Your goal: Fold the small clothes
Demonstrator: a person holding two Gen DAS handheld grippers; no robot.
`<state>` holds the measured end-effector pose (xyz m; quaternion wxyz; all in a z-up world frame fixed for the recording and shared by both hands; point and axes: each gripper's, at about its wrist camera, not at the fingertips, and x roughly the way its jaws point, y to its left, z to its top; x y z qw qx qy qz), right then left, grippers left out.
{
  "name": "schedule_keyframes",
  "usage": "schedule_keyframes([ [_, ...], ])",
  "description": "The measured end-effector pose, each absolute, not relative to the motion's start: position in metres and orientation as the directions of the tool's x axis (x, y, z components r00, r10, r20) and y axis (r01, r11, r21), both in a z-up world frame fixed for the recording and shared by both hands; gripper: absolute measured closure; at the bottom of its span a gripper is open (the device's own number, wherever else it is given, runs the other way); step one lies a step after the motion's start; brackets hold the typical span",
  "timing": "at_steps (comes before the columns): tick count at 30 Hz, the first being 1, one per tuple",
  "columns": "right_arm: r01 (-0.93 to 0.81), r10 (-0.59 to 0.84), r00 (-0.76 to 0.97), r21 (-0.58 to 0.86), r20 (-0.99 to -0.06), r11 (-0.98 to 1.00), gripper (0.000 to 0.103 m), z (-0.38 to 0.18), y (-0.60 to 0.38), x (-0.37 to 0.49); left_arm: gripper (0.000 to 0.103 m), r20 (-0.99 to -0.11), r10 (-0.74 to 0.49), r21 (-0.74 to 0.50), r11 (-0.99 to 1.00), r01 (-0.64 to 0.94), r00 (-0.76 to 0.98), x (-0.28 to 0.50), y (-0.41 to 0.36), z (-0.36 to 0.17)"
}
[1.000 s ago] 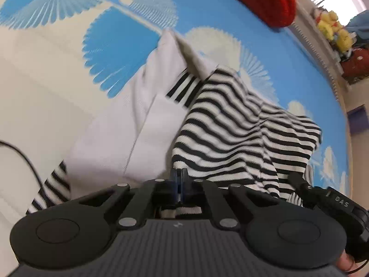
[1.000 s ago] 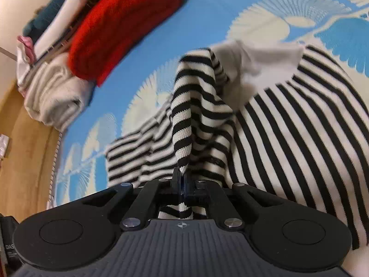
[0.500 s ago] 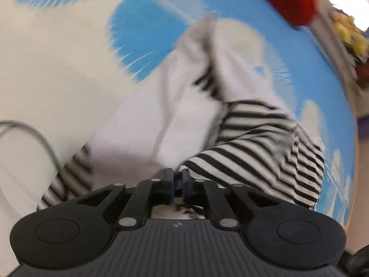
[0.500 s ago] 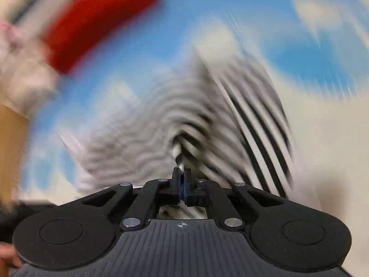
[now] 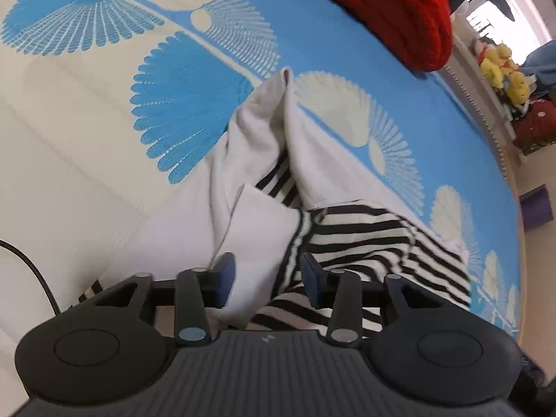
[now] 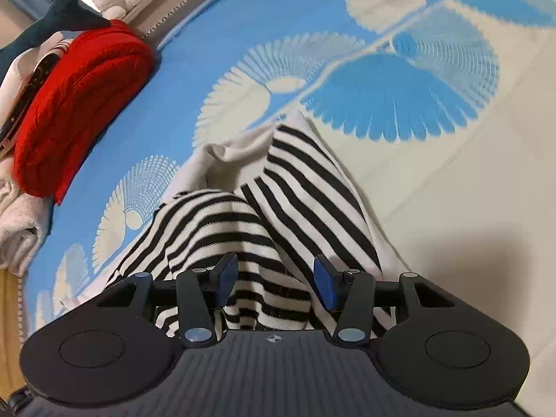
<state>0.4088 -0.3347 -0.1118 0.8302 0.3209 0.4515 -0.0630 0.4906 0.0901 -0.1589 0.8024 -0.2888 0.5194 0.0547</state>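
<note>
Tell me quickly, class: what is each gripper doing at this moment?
Left gripper: opening, pads clear of the striped top lying between them.
Right gripper: opening, nothing gripped; the striped top lies loose between its pads.

A blue bedspread printed with cream and blue fan shapes covers the whole surface. A folded red knit sweater lies at its far edge, on top of a pile of pale folded clothes. A dark plush shark rests behind the pile. Yellow soft toys sit on a shelf beyond the bed. A black cable curves over the cream part of the bedspread.
</note>
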Motion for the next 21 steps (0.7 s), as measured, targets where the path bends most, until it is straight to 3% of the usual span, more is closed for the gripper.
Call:
schedule_keyframes([
  [2,0.312,0.250,0.585,0.498,-0.772,0.809,0.052,-0.115,-0.323,0.417,0.082,-0.887,-0.226,-0.388,0.837,-0.386,0.402,0.493,0.084,-0.165],
  [3,0.291,0.287,0.567,0.513,-0.772,0.807,0.052,-0.118,-0.318,0.420,0.084,-0.877,-0.279,-0.420,0.840,-0.342,0.391,0.494,0.077,-0.163],
  [5,0.298,0.340,0.518,0.538,-0.785,0.788,0.053,-0.130,-0.313,0.425,0.081,-0.763,-0.508,-0.600,0.788,-0.143,0.400,0.498,0.058,-0.148],
  [6,0.307,0.350,0.502,0.542,-0.791,0.783,0.053,-0.135,-0.313,0.426,0.082,-0.728,-0.552,-0.624,0.779,-0.060,0.406,0.499,0.050,-0.137],
  [8,0.303,0.376,0.468,0.545,-0.800,0.782,0.053,-0.143,-0.312,0.431,0.082,-0.756,-0.491,-0.552,0.834,-0.018,0.434,0.499,0.046,-0.126],
  [10,0.291,0.396,0.444,0.547,-0.804,0.785,0.056,-0.149,-0.309,0.434,0.082,-0.813,-0.395,-0.497,0.853,-0.157,0.427,0.502,0.062,-0.140],
  [11,0.277,0.413,0.443,0.559,-0.796,0.781,0.076,-0.151,-0.308,0.435,0.082,-0.834,-0.358,-0.479,0.848,-0.226,0.420,0.503,0.071,-0.147],
  [13,0.268,0.429,0.467,0.586,-0.773,0.765,0.099,-0.152,-0.311,0.438,0.082,-0.861,-0.309,-0.449,0.835,-0.318,0.404,0.503,0.086,-0.159],
  [15,0.266,0.435,0.546,0.641,-0.716,0.720,0.100,-0.140,-0.321,0.432,0.081,-0.858,-0.331,-0.464,0.827,-0.317,0.393,0.506,0.089,-0.163],
  [18,0.243,0.447,0.689,0.764,-0.570,0.598,0.100,-0.120,-0.345,0.422,0.068,-0.842,-0.403,-0.511,0.810,-0.289,0.359,0.509,0.082,-0.172],
  [20,0.266,0.458,0.701,0.797,-0.546,0.543,0.100,-0.122,-0.356,0.420,0.062,-0.843,-0.422,-0.517,0.806,-0.287,0.334,0.508,0.074,-0.178],
  [21,0.309,0.471,0.668,0.790,-0.576,0.530,0.100,-0.131,-0.360,0.421,0.062,-0.846,-0.424,-0.516,0.806,-0.291,0.324,0.508,0.071,-0.181],
])
